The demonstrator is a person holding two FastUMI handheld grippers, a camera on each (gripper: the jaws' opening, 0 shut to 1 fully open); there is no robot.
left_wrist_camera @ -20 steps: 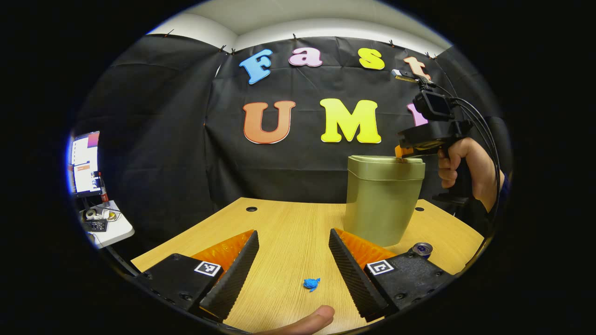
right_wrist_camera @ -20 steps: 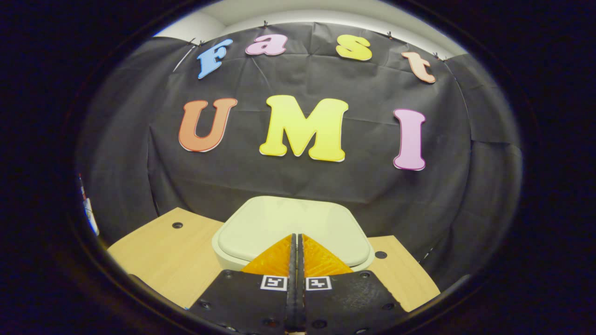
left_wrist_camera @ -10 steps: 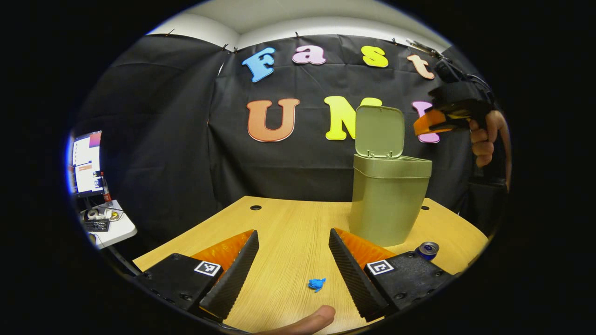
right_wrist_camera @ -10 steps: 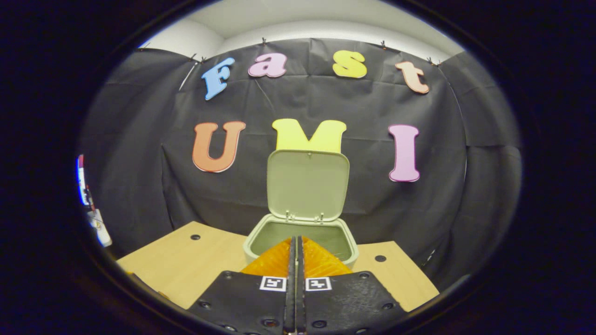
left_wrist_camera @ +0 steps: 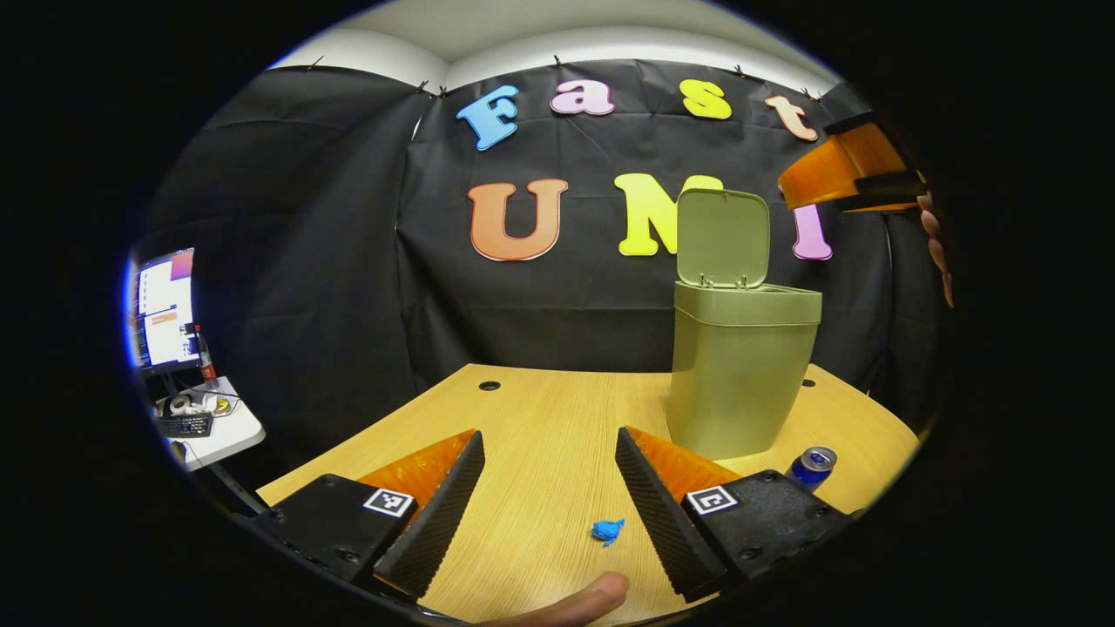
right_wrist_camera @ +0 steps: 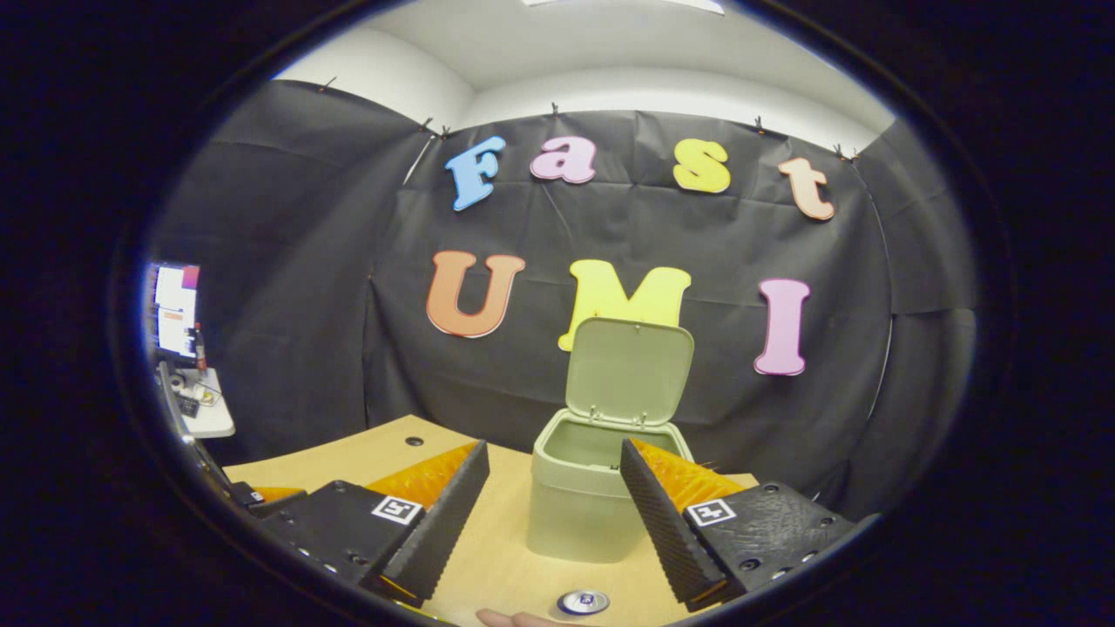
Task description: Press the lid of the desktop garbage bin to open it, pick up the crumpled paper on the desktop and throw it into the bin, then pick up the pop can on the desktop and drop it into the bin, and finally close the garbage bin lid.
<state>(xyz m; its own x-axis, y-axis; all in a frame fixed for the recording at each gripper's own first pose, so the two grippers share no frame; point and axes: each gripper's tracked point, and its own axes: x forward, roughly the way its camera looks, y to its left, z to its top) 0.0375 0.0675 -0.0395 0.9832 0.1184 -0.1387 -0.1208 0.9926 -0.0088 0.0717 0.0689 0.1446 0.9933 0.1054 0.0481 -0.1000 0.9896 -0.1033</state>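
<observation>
Olive-green bin (left_wrist_camera: 743, 370) stands on the wooden desk (left_wrist_camera: 540, 435), toward its far right; lid (left_wrist_camera: 723, 238) hinged up, upright against the wall, and in the right gripper view I see the mouth of the bin (right_wrist_camera: 601, 483) open. Blue crumpled paper (left_wrist_camera: 607, 530) lies on the desk between my left gripper's (left_wrist_camera: 549, 514) spread fingers, touching neither. Can (left_wrist_camera: 813, 465) stands upright just right of the bin's base; I also see its top (right_wrist_camera: 584, 602) low in the right gripper view. Right gripper (right_wrist_camera: 553, 522) has fingers apart, empty, with the bin beyond them. Monitor (left_wrist_camera: 163, 306) on a side table far left.
</observation>
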